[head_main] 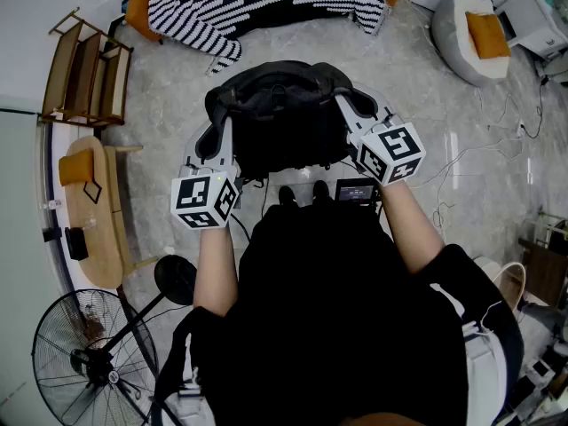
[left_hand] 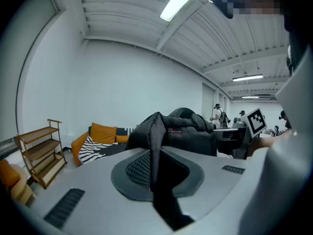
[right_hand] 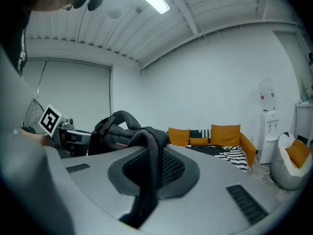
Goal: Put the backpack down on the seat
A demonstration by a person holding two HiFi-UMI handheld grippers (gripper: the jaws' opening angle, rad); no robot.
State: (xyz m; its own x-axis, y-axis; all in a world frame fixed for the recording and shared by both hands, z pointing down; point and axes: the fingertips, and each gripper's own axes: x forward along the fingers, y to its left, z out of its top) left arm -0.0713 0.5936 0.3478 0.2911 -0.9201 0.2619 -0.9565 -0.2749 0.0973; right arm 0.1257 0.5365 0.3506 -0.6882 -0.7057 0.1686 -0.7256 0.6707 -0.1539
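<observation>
The left gripper [left_hand: 157,182] has its fingers squeezed tight on a black strap [left_hand: 155,131]. The right gripper [right_hand: 146,185] has its fingers squeezed tight on a second strap [right_hand: 152,153]. The black backpack [head_main: 280,118] hangs between both sets of fingers, up off the floor [head_main: 461,122]. Past the fingers sits an orange sofa [head_main: 140,7].

No legible text, number or brand anywhere. Small red logo [left_hand: 174,130] on the black mesh-fabric backpack [left_hand: 193,133], at 9 o'clock on its visible face: too blurred to read.
</observation>
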